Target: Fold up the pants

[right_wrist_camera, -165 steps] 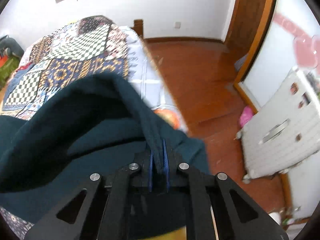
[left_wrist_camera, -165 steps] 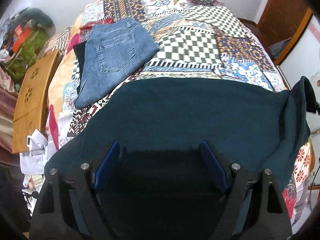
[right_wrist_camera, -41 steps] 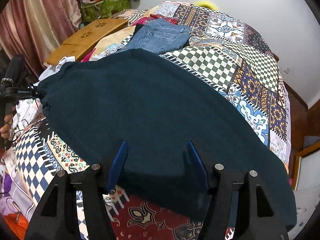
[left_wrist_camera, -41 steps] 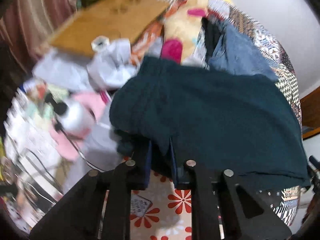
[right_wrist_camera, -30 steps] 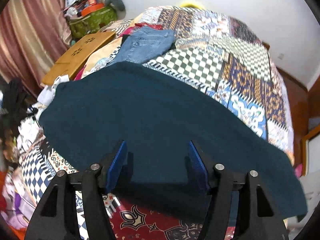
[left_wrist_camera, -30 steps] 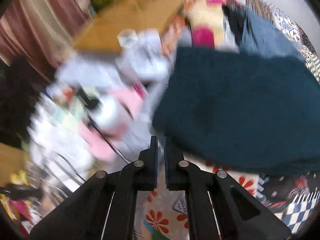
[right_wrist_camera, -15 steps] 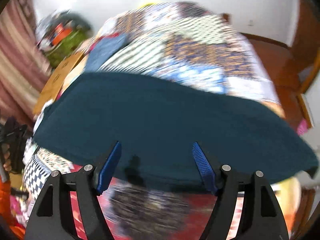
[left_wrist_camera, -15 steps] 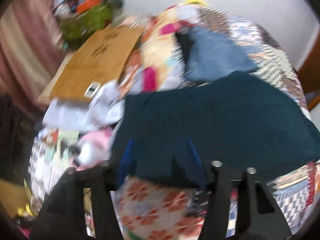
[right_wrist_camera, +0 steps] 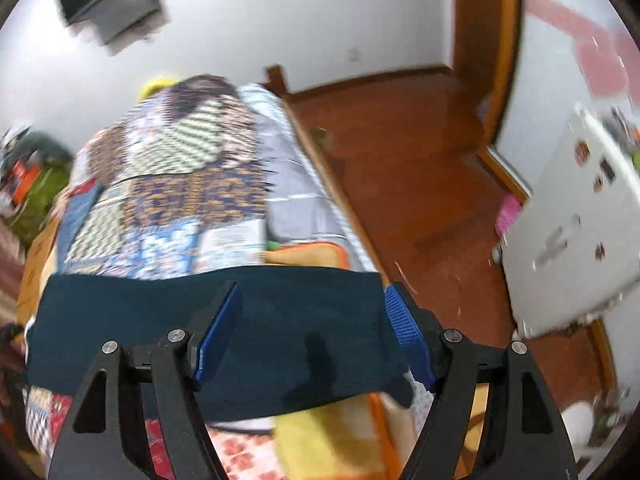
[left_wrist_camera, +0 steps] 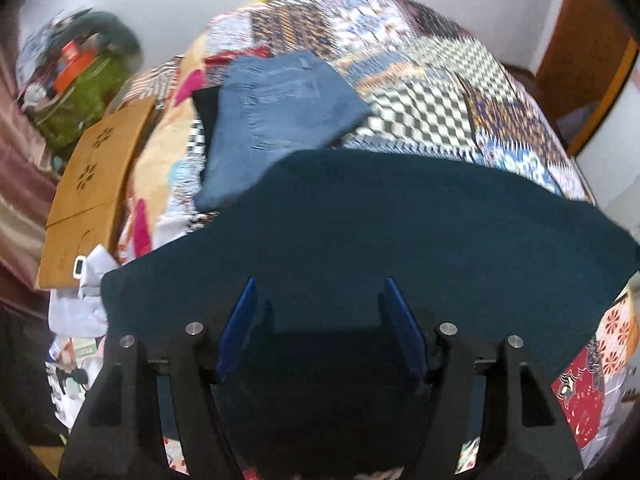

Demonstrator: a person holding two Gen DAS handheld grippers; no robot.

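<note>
The dark teal pants [left_wrist_camera: 400,232] lie flat across the near end of the patchwork bed; they also show in the right wrist view [right_wrist_camera: 280,312] as a band reaching the bed's right edge. My left gripper [left_wrist_camera: 322,304] is open and empty, over the pants' near left part. My right gripper [right_wrist_camera: 312,312] is open and empty, over the pants' right end. Folded blue jeans [left_wrist_camera: 276,116] lie farther up the bed on the left.
A patchwork quilt [left_wrist_camera: 420,80] covers the bed. A wooden lap table [left_wrist_camera: 92,184] and white clutter [left_wrist_camera: 80,292] sit off the bed's left side. Wooden floor [right_wrist_camera: 420,184], a door frame [right_wrist_camera: 480,40] and a white appliance [right_wrist_camera: 572,232] lie to the right.
My left gripper let go of the pants' left end, opened and swung back over the bed. My right gripper stayed open and swung right toward the bed's edge and the floor.
</note>
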